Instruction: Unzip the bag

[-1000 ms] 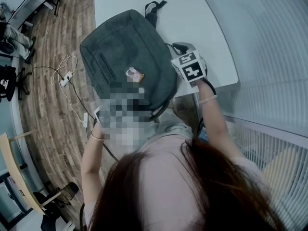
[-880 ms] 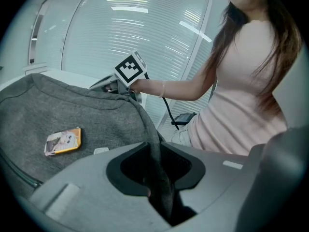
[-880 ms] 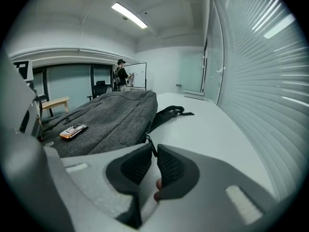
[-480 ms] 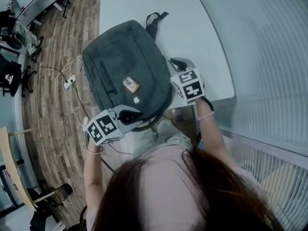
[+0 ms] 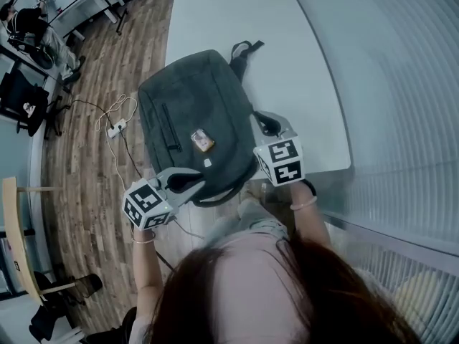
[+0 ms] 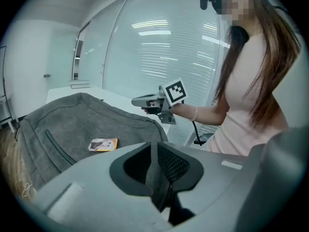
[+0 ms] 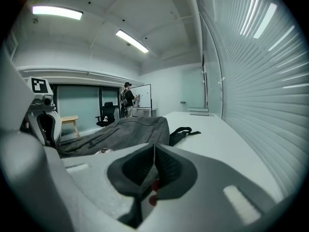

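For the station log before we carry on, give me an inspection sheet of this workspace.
Surface: white table; the bag overhangs its near edge.
Job's things: grey bag lying flat; front zip looks closed.
Clutter: small tag on the bag.
Grippers: left hand-held gripper has just been closing, with bag fabric between its jaws; right hand-held gripper is shut at the bag's right edge.
Cables: white cable and power strip on the floor.
Surroundings: chairs, blinds, a person far off.
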A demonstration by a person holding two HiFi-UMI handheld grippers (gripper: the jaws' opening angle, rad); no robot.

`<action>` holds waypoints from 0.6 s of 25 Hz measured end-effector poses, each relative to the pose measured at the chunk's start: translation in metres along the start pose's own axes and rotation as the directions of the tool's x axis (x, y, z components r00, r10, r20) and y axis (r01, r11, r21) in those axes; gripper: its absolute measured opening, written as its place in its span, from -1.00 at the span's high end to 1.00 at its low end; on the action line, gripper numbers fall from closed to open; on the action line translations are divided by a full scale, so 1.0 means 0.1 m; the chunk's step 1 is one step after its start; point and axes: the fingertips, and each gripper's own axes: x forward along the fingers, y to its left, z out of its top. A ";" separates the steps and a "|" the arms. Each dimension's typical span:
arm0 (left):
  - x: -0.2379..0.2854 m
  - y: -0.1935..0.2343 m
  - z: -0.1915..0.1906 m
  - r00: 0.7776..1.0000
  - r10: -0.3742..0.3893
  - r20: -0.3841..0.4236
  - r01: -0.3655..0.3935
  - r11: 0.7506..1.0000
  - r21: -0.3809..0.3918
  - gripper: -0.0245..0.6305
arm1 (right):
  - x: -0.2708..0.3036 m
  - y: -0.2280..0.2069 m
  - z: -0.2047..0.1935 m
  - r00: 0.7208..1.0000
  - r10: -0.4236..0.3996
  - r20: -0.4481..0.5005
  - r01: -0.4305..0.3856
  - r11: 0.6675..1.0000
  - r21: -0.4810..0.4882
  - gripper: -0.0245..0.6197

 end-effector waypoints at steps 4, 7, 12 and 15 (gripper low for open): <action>-0.09 0.07 0.08 0.995 0.069 0.078 -0.067 0.997 -0.023 0.78 | -0.08 0.16 0.05 1.000 -0.002 0.020 0.002 1.000 -0.014 0.89; -0.17 0.08 0.11 0.986 0.107 0.125 -0.104 0.994 -0.032 0.78 | -0.14 0.25 0.08 0.999 -0.009 0.032 0.009 1.000 -0.022 0.89; -0.30 0.11 0.17 0.960 0.179 0.214 -0.170 0.984 -0.059 0.78 | -0.27 0.34 0.14 0.998 -0.035 0.051 0.036 0.999 -0.023 0.89; -0.38 0.12 0.21 0.940 0.230 0.252 -0.221 0.973 -0.064 0.78 | -0.36 0.41 0.17 0.997 -0.045 0.061 0.047 0.999 -0.025 0.90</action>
